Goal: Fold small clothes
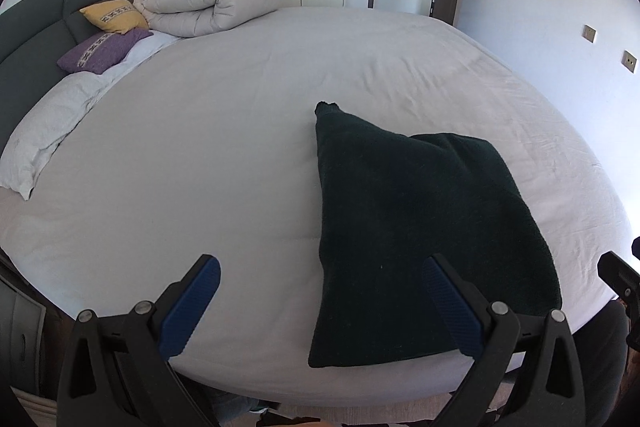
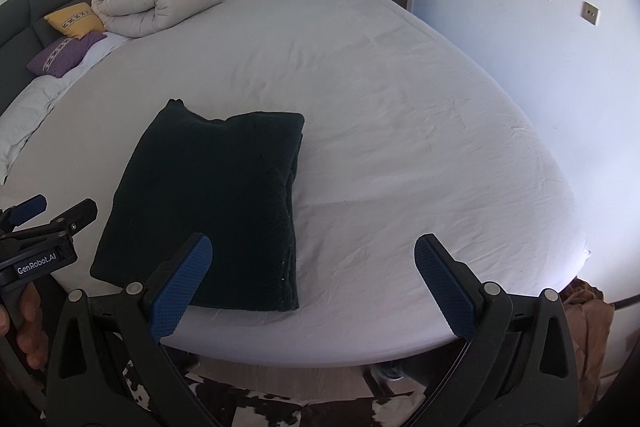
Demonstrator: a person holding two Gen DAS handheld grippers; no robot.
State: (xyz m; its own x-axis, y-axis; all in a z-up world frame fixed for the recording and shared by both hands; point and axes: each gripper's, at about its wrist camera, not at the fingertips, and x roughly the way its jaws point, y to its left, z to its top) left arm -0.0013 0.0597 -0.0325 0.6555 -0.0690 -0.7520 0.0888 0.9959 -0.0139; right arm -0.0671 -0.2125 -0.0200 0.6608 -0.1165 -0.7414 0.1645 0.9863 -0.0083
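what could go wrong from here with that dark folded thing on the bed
1. The dark garment lies near the bed's front edge; a careless tug could drag it off.
2. A pointed corner sticks out at the back, so the fold may end uneven.
3. Both the left gripper and right gripper are open and empty; one-sided pinching could unfold the stacked layers.

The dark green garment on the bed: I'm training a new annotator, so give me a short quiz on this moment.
1. True or false: the left gripper is shut on the dark green garment.
2. Multiple choice: the garment lies (A) spread flat, unfolded, (B) folded into a compact stack, (C) hanging off the bed.
3. Fill in: beside the yellow cushion lies a ____ cushion.

Key: 1 false, both it and the right gripper are open and empty; 2 B; 3 purple.
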